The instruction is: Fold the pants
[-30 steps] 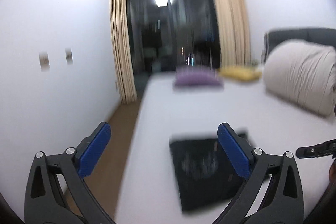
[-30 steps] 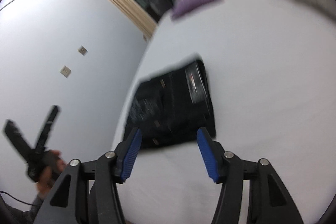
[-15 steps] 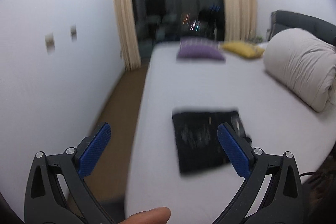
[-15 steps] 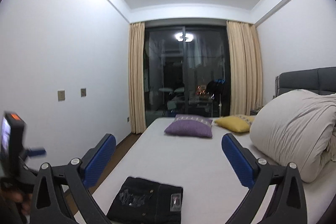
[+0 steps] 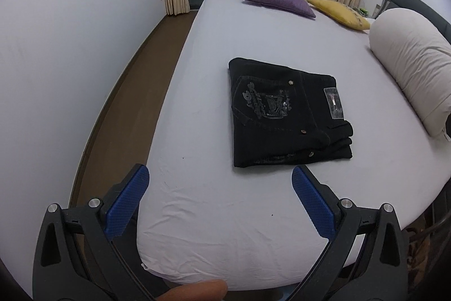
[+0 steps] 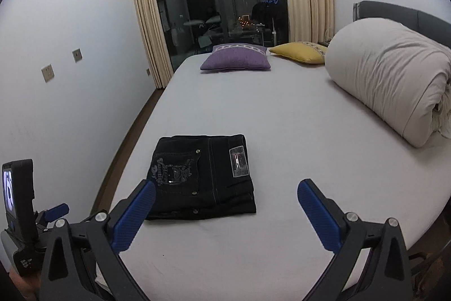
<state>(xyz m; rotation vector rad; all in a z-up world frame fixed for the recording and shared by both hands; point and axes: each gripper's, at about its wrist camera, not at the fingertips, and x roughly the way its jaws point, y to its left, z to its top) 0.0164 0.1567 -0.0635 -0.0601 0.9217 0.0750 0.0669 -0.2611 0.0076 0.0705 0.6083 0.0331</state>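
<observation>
Two grippers are held above the near edge of the bed (image 5: 253,27), both with jaws spread wide and nothing between the pads. The left gripper (image 5: 220,188) is seen pointing down at the sheet; the pants (image 5: 284,114) lie folded into a flat black rectangle at its one o'clock, well clear of the fingertips. From the right gripper (image 6: 225,202), whose jaws have just been opening, the pants (image 6: 203,177) are found at eleven o'clock.

Black hand-held gripper (image 5: 220,195), blue textured pads (image 5: 125,203)
</observation>
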